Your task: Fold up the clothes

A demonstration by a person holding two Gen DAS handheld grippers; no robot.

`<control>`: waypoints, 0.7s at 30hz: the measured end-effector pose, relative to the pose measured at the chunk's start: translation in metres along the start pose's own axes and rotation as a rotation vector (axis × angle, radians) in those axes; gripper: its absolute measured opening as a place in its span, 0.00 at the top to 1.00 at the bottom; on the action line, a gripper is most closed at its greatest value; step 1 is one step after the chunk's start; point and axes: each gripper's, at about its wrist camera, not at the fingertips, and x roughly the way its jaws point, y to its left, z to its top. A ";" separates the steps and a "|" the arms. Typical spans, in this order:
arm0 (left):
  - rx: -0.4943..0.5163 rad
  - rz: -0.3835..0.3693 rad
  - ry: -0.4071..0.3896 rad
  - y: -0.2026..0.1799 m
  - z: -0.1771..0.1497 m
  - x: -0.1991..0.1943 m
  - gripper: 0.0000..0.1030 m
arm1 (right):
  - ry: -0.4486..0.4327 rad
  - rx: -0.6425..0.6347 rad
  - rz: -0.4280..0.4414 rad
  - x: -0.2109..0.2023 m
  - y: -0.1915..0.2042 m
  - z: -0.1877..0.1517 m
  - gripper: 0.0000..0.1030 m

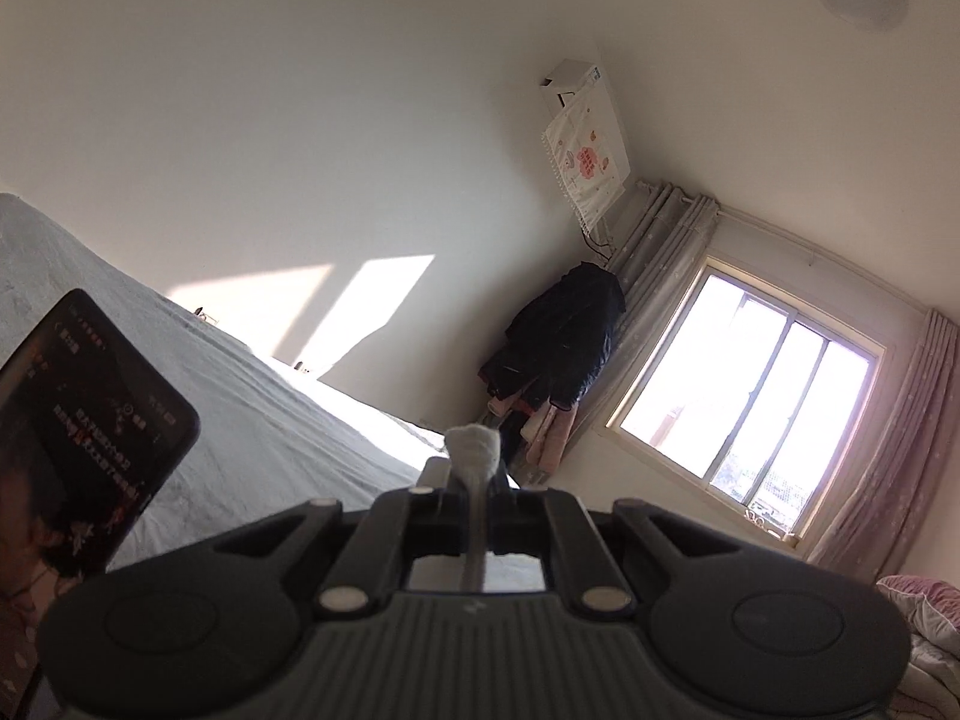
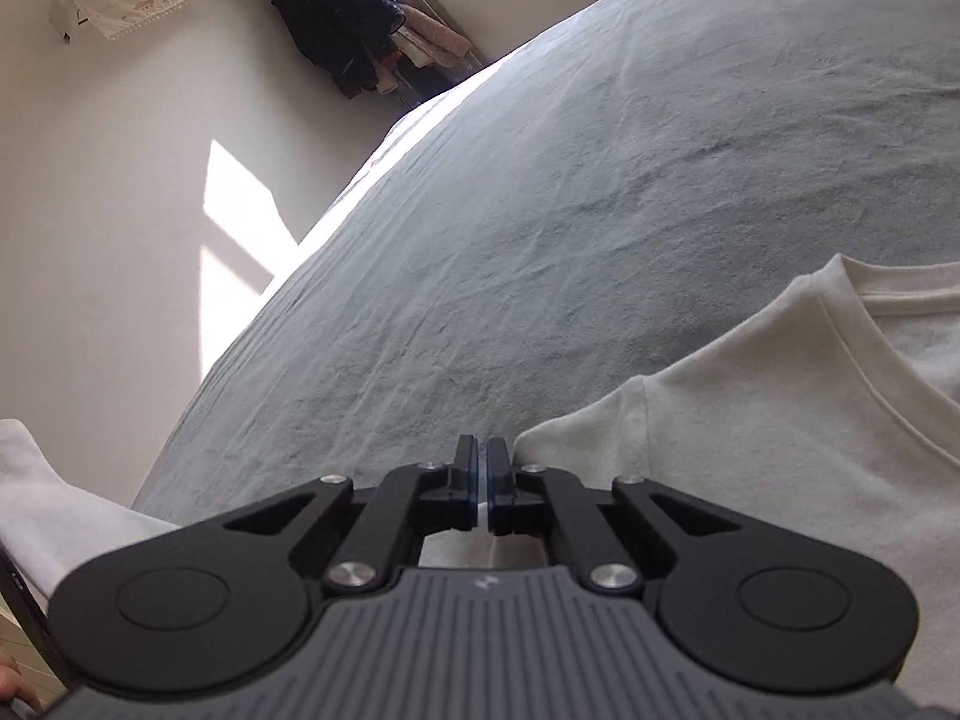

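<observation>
A white T-shirt [image 2: 750, 456] lies flat on the grey-blue bed sheet [image 2: 570, 192], its round collar at the right edge of the right wrist view. My right gripper [image 2: 482, 456] is at the shirt's sleeve edge. Its jaws are shut and a thin sliver of white cloth shows between the blue pads. In the left wrist view my left gripper [image 1: 471, 468] points across the room and is shut on a bunch of white cloth [image 1: 474, 447] that sticks out past the fingertips. More white cloth [image 2: 42, 480] hangs at the lower left of the right wrist view.
A phone [image 1: 78, 420] with a dark screen stands at the left over the bed [image 1: 252, 420]. Dark coats [image 1: 561, 336] hang in the corner beside a curtained window [image 1: 750, 396]. Pink bedding [image 1: 924, 606] lies at the far right.
</observation>
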 end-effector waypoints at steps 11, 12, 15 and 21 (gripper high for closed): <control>-0.002 -0.289 0.136 -0.083 -0.024 -0.021 0.95 | -0.054 0.117 -0.042 -0.115 -0.043 -0.004 0.84; 0.005 -0.305 0.155 -0.089 -0.030 -0.024 0.95 | -0.058 0.123 -0.044 -0.124 -0.045 -0.004 0.84; 0.033 -0.341 0.204 -0.106 -0.044 -0.025 0.95 | -0.065 0.108 -0.057 -0.146 -0.048 -0.004 0.80; 0.080 -0.394 0.337 -0.124 -0.077 -0.033 0.95 | -0.094 0.086 -0.097 -0.185 -0.058 -0.008 0.57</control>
